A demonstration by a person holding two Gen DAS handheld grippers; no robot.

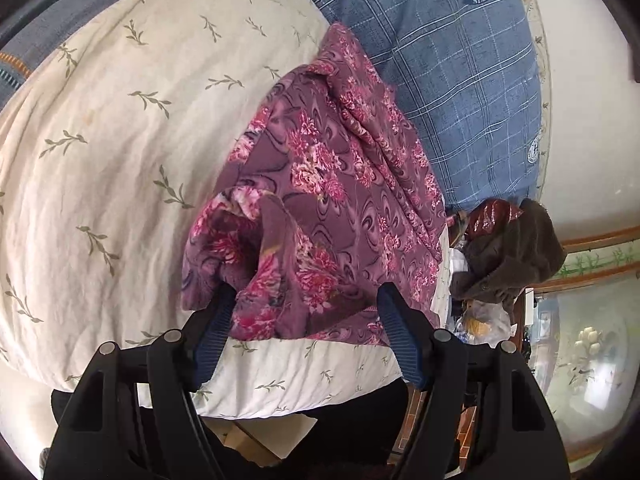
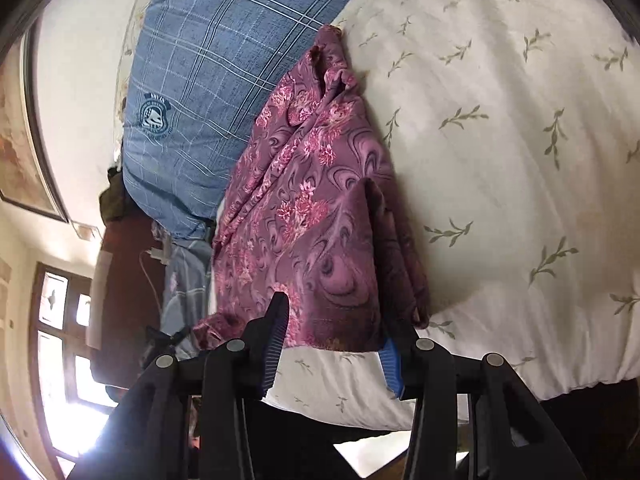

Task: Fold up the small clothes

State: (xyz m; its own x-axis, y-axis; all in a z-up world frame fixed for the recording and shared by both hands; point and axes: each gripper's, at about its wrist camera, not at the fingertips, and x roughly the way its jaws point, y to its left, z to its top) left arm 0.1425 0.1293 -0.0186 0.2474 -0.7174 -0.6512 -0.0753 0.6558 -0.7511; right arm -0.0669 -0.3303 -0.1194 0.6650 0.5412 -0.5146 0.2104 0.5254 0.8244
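Note:
A purple garment with pink flowers (image 1: 332, 184) lies crumpled on a cream bedsheet with a leaf print (image 1: 104, 152). It also shows in the right wrist view (image 2: 316, 200), partly folded over itself. My left gripper (image 1: 306, 300) is open, its blue-padded fingers either side of the garment's near hem; the left fingertip is tucked under a fold. My right gripper (image 2: 340, 316) is open too, straddling the garment's near edge, with cloth draped over its right finger.
A blue plaid pillow (image 1: 452, 64) lies past the garment, also in the right wrist view (image 2: 200, 60). A dark brown cloth heap (image 1: 512, 252) and clutter sit beside the bed. The bed's near edge (image 2: 360, 404) drops off below the grippers. A window (image 2: 60, 340) is at left.

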